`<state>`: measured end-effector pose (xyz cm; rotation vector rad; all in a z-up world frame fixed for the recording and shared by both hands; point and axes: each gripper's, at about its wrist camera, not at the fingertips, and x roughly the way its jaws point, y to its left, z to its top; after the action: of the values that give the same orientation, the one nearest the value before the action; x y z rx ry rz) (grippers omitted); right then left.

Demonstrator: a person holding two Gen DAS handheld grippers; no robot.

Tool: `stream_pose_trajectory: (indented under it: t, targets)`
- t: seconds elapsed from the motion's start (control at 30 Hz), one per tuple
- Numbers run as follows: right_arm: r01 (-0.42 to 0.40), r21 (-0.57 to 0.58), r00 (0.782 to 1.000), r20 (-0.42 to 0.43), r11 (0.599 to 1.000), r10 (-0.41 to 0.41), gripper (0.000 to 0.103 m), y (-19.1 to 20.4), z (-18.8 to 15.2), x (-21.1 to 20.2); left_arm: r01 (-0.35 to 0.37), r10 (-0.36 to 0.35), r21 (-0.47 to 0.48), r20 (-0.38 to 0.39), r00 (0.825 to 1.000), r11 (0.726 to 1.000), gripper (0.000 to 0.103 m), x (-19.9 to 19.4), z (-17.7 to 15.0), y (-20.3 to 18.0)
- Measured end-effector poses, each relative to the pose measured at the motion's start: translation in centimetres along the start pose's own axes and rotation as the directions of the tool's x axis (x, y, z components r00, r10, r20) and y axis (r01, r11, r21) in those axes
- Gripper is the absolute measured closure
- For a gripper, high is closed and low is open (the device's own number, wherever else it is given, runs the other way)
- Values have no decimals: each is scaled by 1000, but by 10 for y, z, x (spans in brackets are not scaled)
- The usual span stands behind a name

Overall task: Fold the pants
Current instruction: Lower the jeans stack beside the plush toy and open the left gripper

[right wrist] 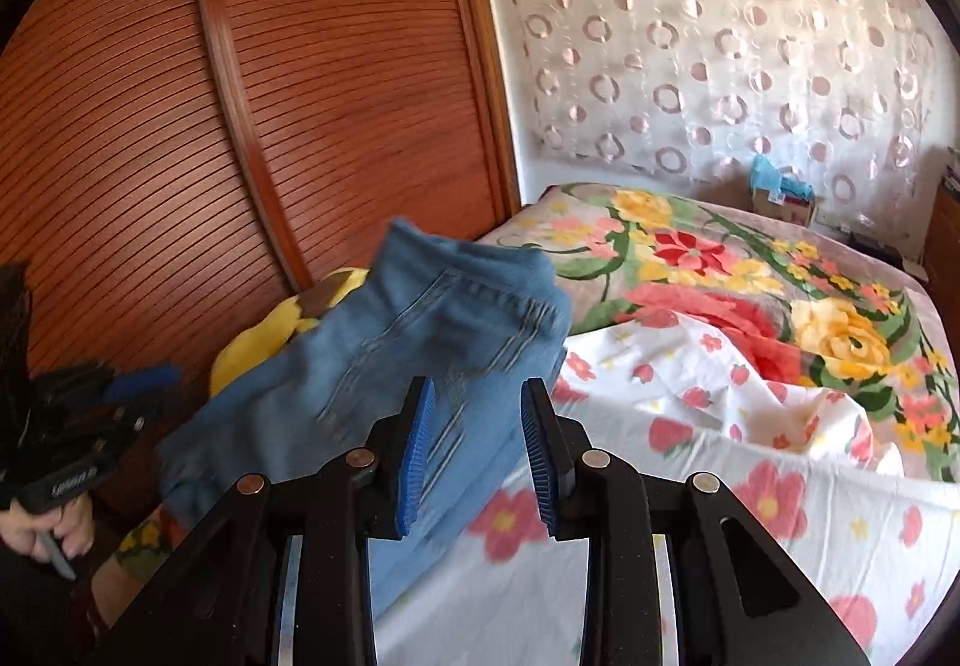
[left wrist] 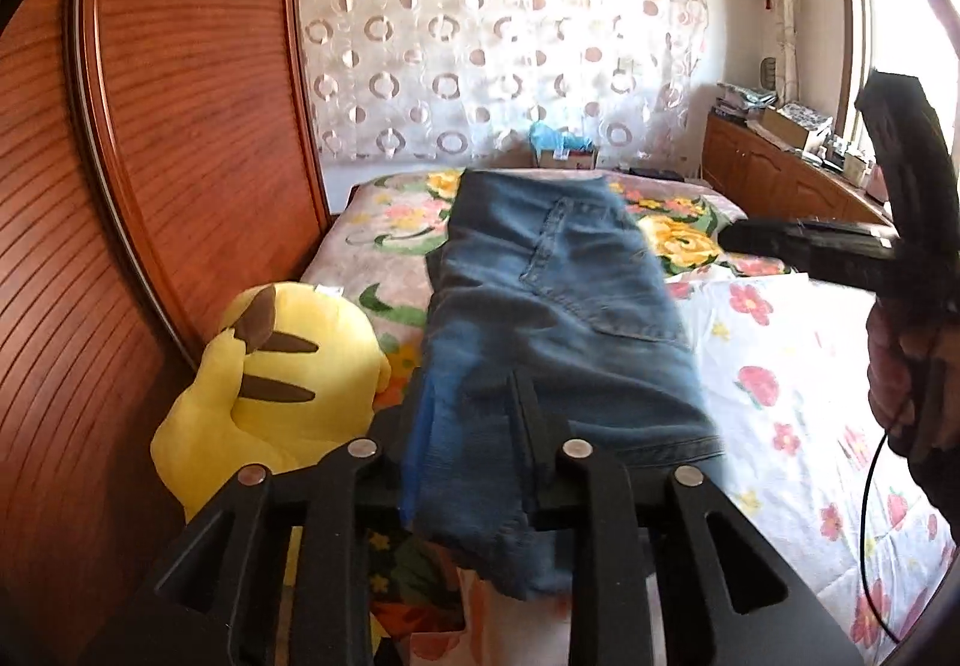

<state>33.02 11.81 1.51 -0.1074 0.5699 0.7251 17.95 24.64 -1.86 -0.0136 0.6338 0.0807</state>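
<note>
We are in a bedroom: a bed (left wrist: 810,366) with a floral blanket and a white flowered sheet, a slatted wooden wardrobe (left wrist: 198,96) at nine o'clock, a circle-patterned curtain (left wrist: 510,36) at twelve.

In the left wrist view, the jeans (left wrist: 552,306) run from the centre down to six o'clock, already doubled into a long band and lifted clear of the bed, we judge so the next fold can be laid over. Their near end passes between the fingers of our left hand-held gripper (left wrist: 465,426); the cloth covers one blue pad, and we cannot tell whether the pads press or merely flank it. A yellow plush toy (left wrist: 270,378) sits at eight o'clock against the wardrobe, beside the denim. At three o'clock the other device shows, gripped by a hand.

In the right wrist view, the jeans hang blurred from ten o'clock towards the centre, draped over the plush toy. Our right hand-held gripper (right wrist: 477,450) stands released: both blue pads are bare, with denim behind them, not pinched. We judge it is positioned to take the free edge.
</note>
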Motion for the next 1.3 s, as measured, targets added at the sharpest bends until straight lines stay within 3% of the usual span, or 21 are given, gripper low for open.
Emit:
stream_pose_trajectory:
  t: [0.17, 0.3, 0.43, 0.57, 0.77, 0.93, 1.07, 1.13, 1.3]
  targets:
    - [6, -7, 1000, 24, 1000, -6, 72, 3, -25, -49, 25, -25, 9, 31, 999, 1000, 56, -18, 1, -24]
    - [24, -1, 999, 41, 1000, -24, 72, 3, -47, -94, 66, -67, 23, 48, 997, 998, 54, -30, 1, -49]
    - [49, 16, 997, 55, 999, -50, 72, -6, -65, -128, 84, -88, 53, 78, 993, 995, 27, -42, 0, -77]
    - [80, 31, 994, 77, 996, -82, 72, -12, -83, -169, 126, -134, 76, 101, 986, 989, 12, -57, 1, -106]
    - [140, 57, 983, 111, 989, -145, 72, -13, -107, -230, 121, -135, 106, 138, 981, 987, 12, -79, 2, -145]
    - [187, 76, 970, 141, 979, -197, 57, -7, -124, -272, 151, -164, 95, 142, 976, 984, 12, -95, -1, -169]
    - [235, 99, 955, 159, 967, -249, 52, 0, -138, -306, 164, -173, 82, 130, 976, 983, 12, -107, -4, -187]
    - [259, 112, 946, 172, 959, -276, 36, 2, -143, -321, 164, -173, 75, 134, 976, 984, 12, -113, -5, -195]
    - [317, 137, 919, 200, 939, -339, 31, 9, -155, -356, 176, -183, 62, 127, 975, 982, 12, -125, -5, -212]
